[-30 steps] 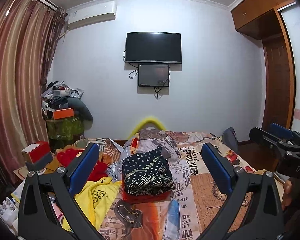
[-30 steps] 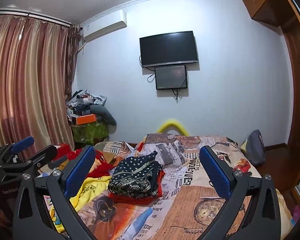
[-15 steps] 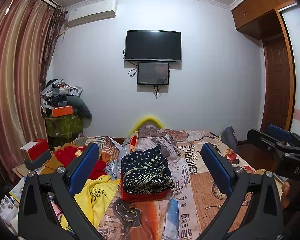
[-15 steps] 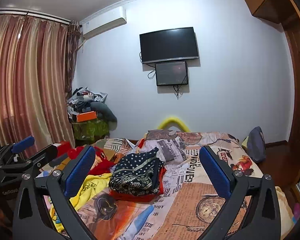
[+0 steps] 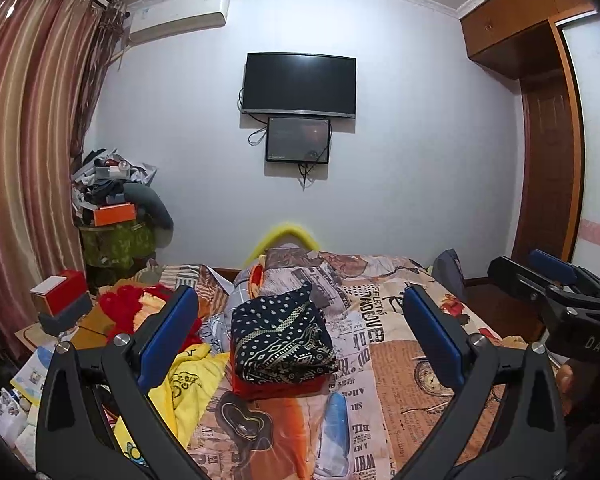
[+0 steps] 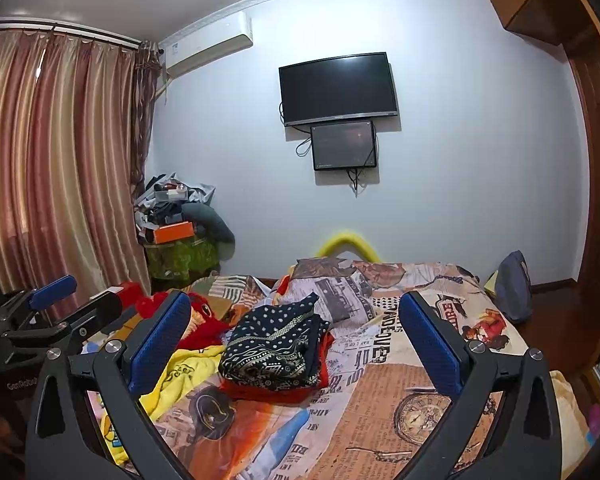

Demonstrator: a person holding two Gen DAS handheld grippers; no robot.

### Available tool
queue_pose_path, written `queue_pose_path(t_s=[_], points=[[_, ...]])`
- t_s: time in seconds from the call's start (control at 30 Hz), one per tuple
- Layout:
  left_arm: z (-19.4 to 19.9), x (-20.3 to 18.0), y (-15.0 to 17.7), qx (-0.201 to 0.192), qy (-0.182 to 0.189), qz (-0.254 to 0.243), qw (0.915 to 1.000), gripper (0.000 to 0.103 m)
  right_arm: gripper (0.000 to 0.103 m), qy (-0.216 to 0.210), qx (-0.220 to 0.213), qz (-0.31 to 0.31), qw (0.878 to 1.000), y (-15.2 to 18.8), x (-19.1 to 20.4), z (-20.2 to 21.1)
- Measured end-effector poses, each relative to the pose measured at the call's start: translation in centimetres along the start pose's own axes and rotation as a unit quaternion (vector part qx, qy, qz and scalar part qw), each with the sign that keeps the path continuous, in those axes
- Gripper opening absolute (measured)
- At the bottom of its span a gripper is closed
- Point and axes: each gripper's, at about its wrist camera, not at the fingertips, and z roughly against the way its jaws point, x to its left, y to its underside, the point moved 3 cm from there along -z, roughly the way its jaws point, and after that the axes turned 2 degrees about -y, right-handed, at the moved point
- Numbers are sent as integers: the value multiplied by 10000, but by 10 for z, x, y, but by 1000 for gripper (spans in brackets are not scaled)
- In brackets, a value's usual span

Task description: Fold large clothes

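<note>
Ahead of me a dark TV [image 5: 299, 83] hangs on the wall, a smaller screen [image 5: 298, 139] just below it. An air conditioner [image 5: 179, 16] sits above striped curtains [image 5: 28, 152]. An orange box [image 5: 114, 215] tops a cluttered corner pile. A wooden wardrobe [image 5: 548, 152] stands right.

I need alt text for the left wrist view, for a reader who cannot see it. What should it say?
The open left gripper hovers above a bed with a newspaper-print cover, framing a folded dark patterned garment stacked on a red one. A yellow garment lies crumpled to the left, and the right gripper shows at the right edge.
</note>
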Motion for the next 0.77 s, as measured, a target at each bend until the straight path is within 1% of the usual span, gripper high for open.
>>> queue_pose_path(t_s=[0.3,0.63,0.77], points=[[-2,-2,2,30,21,-121,9999,103,103,21,-8,-8,10000,0,0,-1],[-3,-3,4,75,31,-135,9999,103,103,52,4,-147,9999,0,-6,-3],[-3,-3,4,128,99,-87,9998,103,103,47,5,-209,9998,0,-8,-3]])
